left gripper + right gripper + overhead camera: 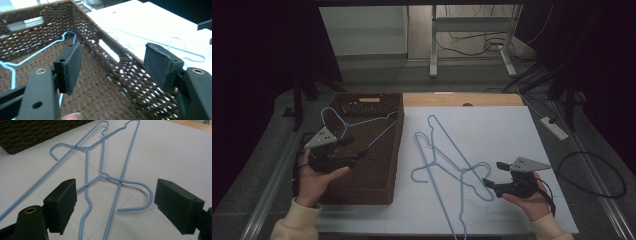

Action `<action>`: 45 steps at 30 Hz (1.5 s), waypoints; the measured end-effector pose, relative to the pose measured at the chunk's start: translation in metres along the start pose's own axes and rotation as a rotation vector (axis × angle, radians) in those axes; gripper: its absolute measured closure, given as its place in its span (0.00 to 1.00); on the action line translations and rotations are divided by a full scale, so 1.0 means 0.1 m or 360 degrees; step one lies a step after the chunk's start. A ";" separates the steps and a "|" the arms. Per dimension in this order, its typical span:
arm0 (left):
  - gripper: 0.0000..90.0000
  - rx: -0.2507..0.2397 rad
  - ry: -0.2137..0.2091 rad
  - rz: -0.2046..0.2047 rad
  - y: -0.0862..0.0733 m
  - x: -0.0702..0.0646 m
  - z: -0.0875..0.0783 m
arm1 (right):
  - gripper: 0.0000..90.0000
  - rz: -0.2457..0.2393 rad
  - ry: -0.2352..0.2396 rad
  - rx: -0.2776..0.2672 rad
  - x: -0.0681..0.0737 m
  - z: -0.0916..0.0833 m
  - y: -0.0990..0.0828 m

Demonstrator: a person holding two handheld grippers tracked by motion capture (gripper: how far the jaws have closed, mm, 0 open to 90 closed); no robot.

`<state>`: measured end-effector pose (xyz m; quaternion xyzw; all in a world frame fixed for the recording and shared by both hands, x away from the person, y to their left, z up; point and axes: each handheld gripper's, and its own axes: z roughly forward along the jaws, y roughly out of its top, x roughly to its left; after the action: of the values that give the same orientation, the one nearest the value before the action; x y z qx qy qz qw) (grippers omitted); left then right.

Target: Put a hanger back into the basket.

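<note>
Lab: dark curtains (257, 60), floor cables (492, 45), power strip (554, 128).

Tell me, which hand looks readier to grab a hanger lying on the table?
Probably the right: its right gripper is open beside the crossed hangers, while the left gripper is over the basket.

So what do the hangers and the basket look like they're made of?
The hangers look like thin wire with a smooth light blue coating, likely metal under paint or plastic: slim rods bent into hooks and twisted at the neck. The basket seems to be dark brown woven fibre or cord, matte, with an open weave that lets light through its walls; natural or synthetic is unclear.
</note>
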<state>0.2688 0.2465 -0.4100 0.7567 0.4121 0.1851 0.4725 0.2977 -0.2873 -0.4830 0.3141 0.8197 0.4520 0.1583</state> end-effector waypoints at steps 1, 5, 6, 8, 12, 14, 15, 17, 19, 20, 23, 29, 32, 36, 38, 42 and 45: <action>0.35 -0.0007 -0.0012 -0.0005 0.00 -0.02 0.00 | 0.21 -0.0001 0.0000 0.0002 0.00 0.00 0.00; 0.35 -0.0012 -0.0027 -0.0001 -0.02 -0.12 0.02 | 0.21 -0.0009 -0.0003 0.0002 0.00 -0.01 0.00; 0.35 -0.0014 -0.0027 0.0002 -0.03 -0.15 0.02 | 0.21 -0.0010 -0.0004 0.0001 0.00 -0.01 0.00; 0.35 -0.0012 -0.0030 0.0015 -0.04 -0.20 0.03 | 0.21 -0.0010 -0.0007 -0.0002 0.00 -0.01 0.00; 0.35 0.0006 -0.0062 0.0039 -0.06 -0.29 0.08 | 0.21 -0.0007 -0.0009 -0.0008 0.00 -0.02 0.00; 0.35 0.0019 -0.0094 0.0057 -0.06 -0.33 0.10 | 0.21 -0.0009 -0.0010 -0.0008 0.00 -0.02 0.00; 0.35 0.0027 -0.0101 0.0064 -0.06 -0.34 0.11 | 0.21 -0.0010 -0.0011 -0.0008 0.00 -0.02 0.00; 0.35 0.0033 -0.0094 0.0067 -0.07 -0.35 0.12 | 0.21 -0.0010 -0.0012 -0.0007 0.00 -0.02 0.00; 0.35 0.0035 -0.0090 0.0069 -0.08 -0.37 0.14 | 0.21 -0.0008 -0.0017 -0.0006 -0.01 -0.02 0.00; 0.35 0.0031 -0.0088 0.0071 -0.08 -0.38 0.14 | 0.21 -0.0008 -0.0018 -0.0007 -0.01 -0.02 0.00; 0.35 0.0042 -0.0098 0.0077 -0.09 -0.39 0.16 | 0.21 -0.0004 -0.0022 -0.0012 -0.01 -0.03 0.00; 0.35 0.0050 -0.0100 0.0073 -0.09 -0.41 0.17 | 0.21 -0.0001 -0.0029 -0.0023 -0.01 -0.04 0.01; 0.35 0.0048 -0.0101 0.0063 -0.09 -0.40 0.16 | 0.21 0.0003 -0.0033 -0.0022 -0.01 -0.05 0.01; 0.35 0.0047 -0.0106 0.0056 -0.08 -0.40 0.14 | 0.21 0.0007 -0.0039 -0.0021 -0.01 -0.05 0.01; 0.35 0.0044 -0.0107 0.0051 -0.08 -0.40 0.13 | 0.21 0.0004 -0.0040 -0.0019 -0.01 -0.05 0.01; 0.35 0.0055 -0.0104 0.0053 -0.08 -0.40 0.14 | 0.21 0.0007 -0.0052 -0.0018 0.00 -0.05 0.01; 0.35 0.0062 -0.0111 0.0058 -0.09 -0.41 0.14 | 0.22 0.0013 -0.0069 0.0009 0.00 -0.04 0.01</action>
<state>0.2503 0.2076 -0.4198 0.7792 0.3851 0.1591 0.4682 0.2959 -0.2894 -0.4796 0.3275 0.8161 0.4435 0.1735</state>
